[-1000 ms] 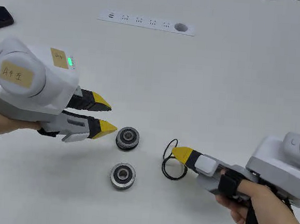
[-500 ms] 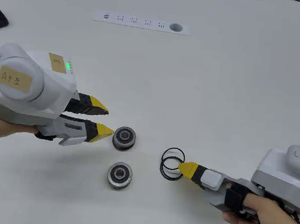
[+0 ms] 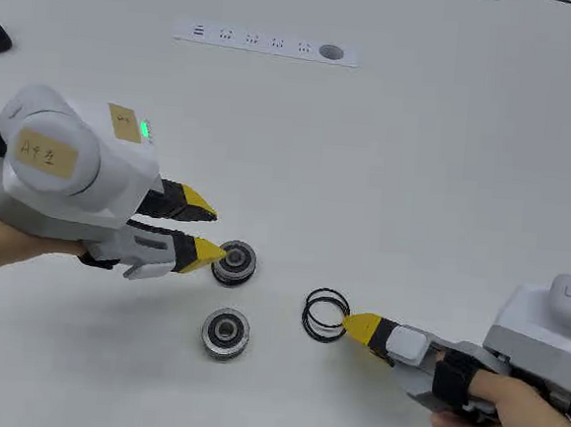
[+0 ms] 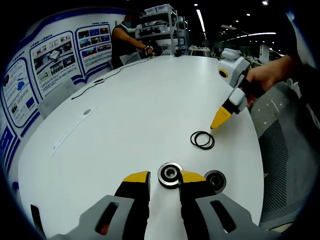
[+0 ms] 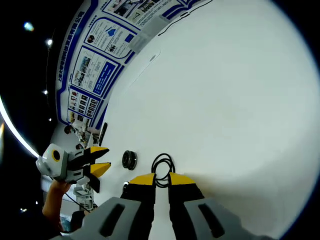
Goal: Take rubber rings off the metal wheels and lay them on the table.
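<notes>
Head view: two black rings [image 3: 325, 315] lie overlapping, flat on the white worktop [image 3: 446, 187]. The right tongs [image 3: 351, 325] point at them, tips just beside their near edge. In the right gripper view the rings [image 5: 162, 167] sit just ahead of these tongs [image 5: 162, 179], whose jaws stand a narrow gap apart and hold nothing.

To the left of the rings lies one wheel [image 3: 234, 262], flat on its side, with a second wheel [image 3: 226, 331] nearer the person. The left tongs [image 3: 210, 229] are apart, tips at the first wheel. In the left gripper view that wheel [image 4: 170, 175] sits between the two yellow tips [image 4: 165, 176]; whether they touch it I cannot tell. A power strip [image 3: 264, 44] lies well beyond, at the far side.
</notes>
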Tool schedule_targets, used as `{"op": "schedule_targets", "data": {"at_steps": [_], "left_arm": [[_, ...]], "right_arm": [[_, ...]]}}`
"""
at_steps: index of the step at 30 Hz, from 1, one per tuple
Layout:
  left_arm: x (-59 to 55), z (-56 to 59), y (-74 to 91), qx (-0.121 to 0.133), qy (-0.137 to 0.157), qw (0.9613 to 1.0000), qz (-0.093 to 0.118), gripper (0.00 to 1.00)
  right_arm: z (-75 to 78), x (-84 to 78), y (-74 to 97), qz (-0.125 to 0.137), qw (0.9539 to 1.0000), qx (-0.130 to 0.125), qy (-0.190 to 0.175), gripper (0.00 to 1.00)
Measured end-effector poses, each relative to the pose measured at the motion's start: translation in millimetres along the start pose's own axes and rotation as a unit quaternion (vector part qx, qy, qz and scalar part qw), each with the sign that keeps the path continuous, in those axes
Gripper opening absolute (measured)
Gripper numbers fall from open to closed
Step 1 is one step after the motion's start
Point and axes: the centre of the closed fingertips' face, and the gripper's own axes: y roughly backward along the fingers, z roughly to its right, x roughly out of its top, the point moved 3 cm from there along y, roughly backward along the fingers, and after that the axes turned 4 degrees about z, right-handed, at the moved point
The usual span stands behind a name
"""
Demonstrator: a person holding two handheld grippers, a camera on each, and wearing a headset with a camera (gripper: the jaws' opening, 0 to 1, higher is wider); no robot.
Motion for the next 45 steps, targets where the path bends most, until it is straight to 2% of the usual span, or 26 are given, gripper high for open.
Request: {"op": "schedule_targets", "data": {"at_steps": [1, 5, 7, 12, 17, 23, 28, 36, 45], "left_arm": [[-0.1, 0.0, -0.5, 0.0, -0.001, 1.0, -0.001, 0.23], [-1.6, -0.1, -4.8, -0.002, -0.001, 1.0, -0.004, 0.23], [-2.7, 1.0, -8.2, -0.006, -0.003, 0.9999, -0.008, 0.22], [-4.2, 3.4, -15.6, -0.018, -0.006, 0.9997, -0.014, 0.2], [-5.2, 4.4, -21.7, -0.027, -0.004, 0.9995, -0.017, 0.18], [-7.1, 4.9, -27.0, -0.036, -0.004, 0.9991, -0.022, 0.17], [-9.9, 5.7, -30.5, -0.043, -0.005, 0.9987, -0.026, 0.17], [-13.1, 6.9, -33.6, -0.047, -0.004, 0.9984, -0.031, 0.16], [-14.3, 7.2, -33.0, -0.046, 0.009, 0.9986, -0.026, 0.15]], "right_arm": [[-2.3, 4.4, -0.7, 0.013, 0.9998, 0.01, 0.008, 0.11], [-15.2, 19.9, 0.1, 0.055, 0.9975, 0.043, 0.004, 0.12], [-22.6, 23.9, -0.5, 0.063, 0.9962, 0.059, 0.012, 0.15], [-36.3, 21.0, -4.4, 0.059, 0.9953, 0.076, 0.012, 0.16], [-43.5, 17.0, -7.4, 0.053, 0.9948, 0.087, 0.009, 0.16], [-43.9, 16.4, -10.0, 0.047, 0.9944, 0.095, 0.005, 0.15], [-39.1, 15.4, -12.1, 0.038, 0.9954, 0.088, 0.002, 0.15], [-42.2, 16.3, -13.9, 0.038, 0.9948, 0.094, 0.001, 0.15], [-46.7, 16.9, -16.9, 0.037, 0.994, 0.103, 0.0, 0.15]]}}
